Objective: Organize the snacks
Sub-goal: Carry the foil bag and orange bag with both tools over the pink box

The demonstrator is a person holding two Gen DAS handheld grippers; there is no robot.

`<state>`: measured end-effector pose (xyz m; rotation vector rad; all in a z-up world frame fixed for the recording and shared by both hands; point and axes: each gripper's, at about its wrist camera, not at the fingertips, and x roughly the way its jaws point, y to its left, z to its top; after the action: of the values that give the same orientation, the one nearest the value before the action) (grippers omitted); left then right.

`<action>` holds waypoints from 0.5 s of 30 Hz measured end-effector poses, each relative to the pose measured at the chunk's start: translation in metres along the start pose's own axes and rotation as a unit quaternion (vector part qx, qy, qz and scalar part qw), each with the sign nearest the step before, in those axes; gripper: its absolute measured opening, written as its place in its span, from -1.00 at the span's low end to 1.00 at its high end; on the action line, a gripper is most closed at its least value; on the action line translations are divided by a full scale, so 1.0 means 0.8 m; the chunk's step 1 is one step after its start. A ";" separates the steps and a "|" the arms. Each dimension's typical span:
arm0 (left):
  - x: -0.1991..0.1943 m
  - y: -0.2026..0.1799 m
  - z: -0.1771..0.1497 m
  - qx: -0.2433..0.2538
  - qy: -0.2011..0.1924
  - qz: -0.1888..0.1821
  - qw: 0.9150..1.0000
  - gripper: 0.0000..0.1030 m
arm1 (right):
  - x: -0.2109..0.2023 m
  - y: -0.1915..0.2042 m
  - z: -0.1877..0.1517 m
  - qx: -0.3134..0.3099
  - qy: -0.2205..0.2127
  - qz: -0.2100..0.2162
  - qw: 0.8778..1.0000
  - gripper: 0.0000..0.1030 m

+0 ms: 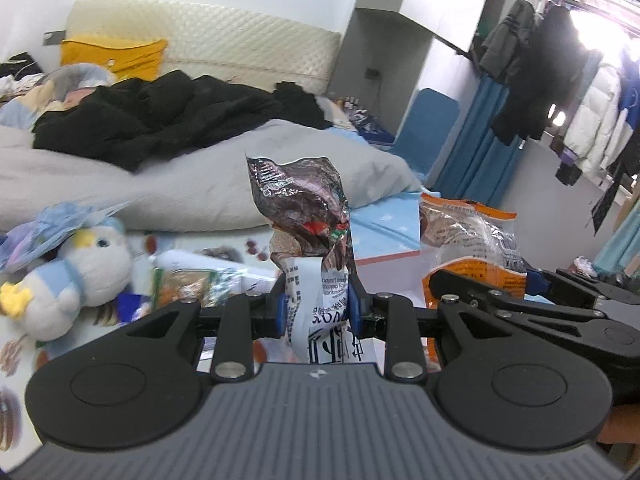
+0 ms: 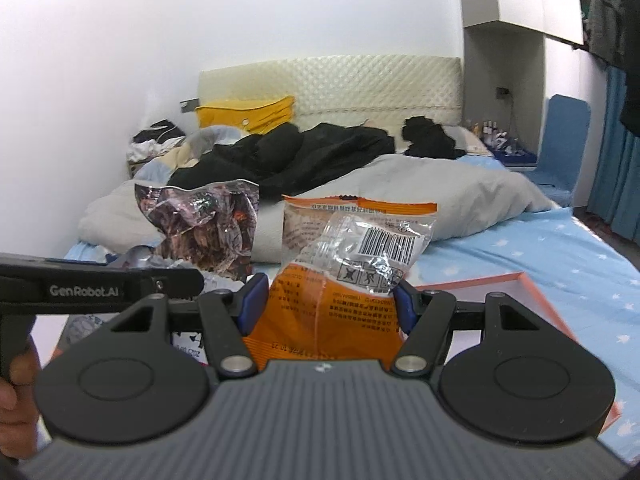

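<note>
Item one: my left hand-held gripper [image 1: 316, 306], jaws clamped on a dark foil snack packet [image 1: 308, 220] with a white printed lower end; I hold it upright above the bed, its crumpled top standing clear of the blue finger pads [image 1: 281, 312]. Item two: my right hand-held gripper [image 2: 326, 300], jaws closed on an orange snack bag [image 2: 320, 304] with a clear crinkled panel carrying a barcode; the bag rises between the blue pads [image 2: 252, 304] and leans slightly right. From the right wrist view the dark foil packet [image 2: 204, 224] stands just left of the orange bag, with the left gripper's black body crossing the lower left. From the left wrist view the orange bag [image 1: 468, 240] sits just right of the foil packet, both held near each other over a pink-edged box [image 2: 516, 300] lying on the star-print blue sheet [image 2: 540, 252]. Item three, surroundings on the bed: a grey duvet [image 1: 192, 188], a heap of black clothing [image 1: 160, 116], a yellow pillow [image 1: 116, 58] against the quilted cream headboard [image 1: 224, 36], a plush toy bird [image 1: 76, 276] at the left, and further snack wrappers [image 1: 188, 280] beside it, too blurred for me to read. Item four: coats on a hanging rail [image 1: 560, 80] at the far right.
</note>
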<state>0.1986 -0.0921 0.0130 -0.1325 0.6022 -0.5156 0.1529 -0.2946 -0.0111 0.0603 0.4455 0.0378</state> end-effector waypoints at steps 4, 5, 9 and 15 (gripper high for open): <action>0.015 -0.025 0.003 0.010 0.005 -0.017 1.000 -0.37 | -0.002 -0.024 0.000 0.009 0.000 -0.018 1.000 0.29; 0.020 -0.033 0.004 0.014 0.007 -0.021 1.000 -0.37 | -0.002 -0.030 -0.001 0.010 0.000 -0.022 1.000 0.29; 0.044 -0.055 0.001 0.023 0.024 -0.034 0.999 -0.37 | 0.005 -0.057 -0.008 0.023 0.010 -0.039 0.999 0.29; 0.095 -0.077 -0.011 0.028 0.054 -0.038 0.997 -0.37 | 0.025 -0.092 -0.030 0.041 0.034 -0.061 0.997 0.29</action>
<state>0.2206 -0.1833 -0.0162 -0.0758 0.6907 -0.6162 0.1626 -0.3662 -0.0459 0.1124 0.5177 -0.0978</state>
